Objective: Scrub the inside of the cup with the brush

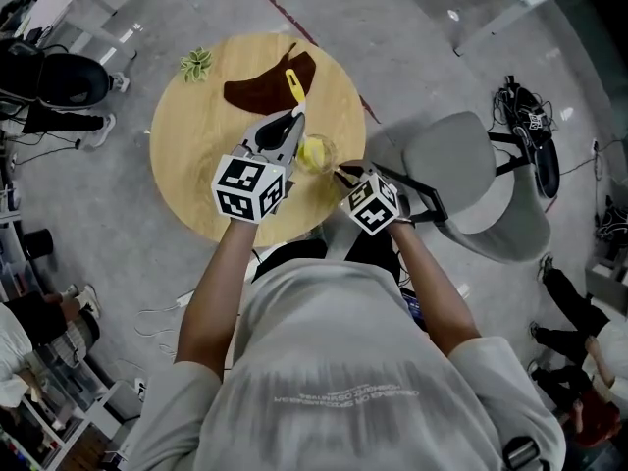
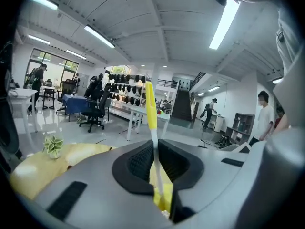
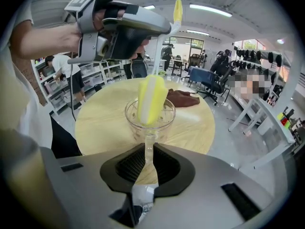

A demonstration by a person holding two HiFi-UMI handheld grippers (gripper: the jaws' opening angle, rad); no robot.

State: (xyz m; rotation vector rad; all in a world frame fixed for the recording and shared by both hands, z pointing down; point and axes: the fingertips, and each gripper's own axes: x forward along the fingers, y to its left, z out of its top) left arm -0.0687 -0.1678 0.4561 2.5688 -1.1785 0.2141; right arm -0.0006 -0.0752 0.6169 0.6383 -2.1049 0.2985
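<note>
Cup (image 1: 316, 153), head view: I see it near the round table's (image 1: 196, 180) right edge, brush (image 1: 294, 88) standing in it.
Left gripper (image 2: 156, 149), its own view: jaws clamped on the brush stem, so I steer the scrubbing.
Right gripper (image 3: 147, 159), its own view: jaws pinch the cup's glass handle (image 3: 148, 144) to steady it.

My right gripper (image 3: 145, 152) pinched the handle of the clear glass cup (image 3: 163, 120); my left gripper (image 3: 164, 31) held the yellow sponge brush (image 3: 151, 98) inside it.
</note>
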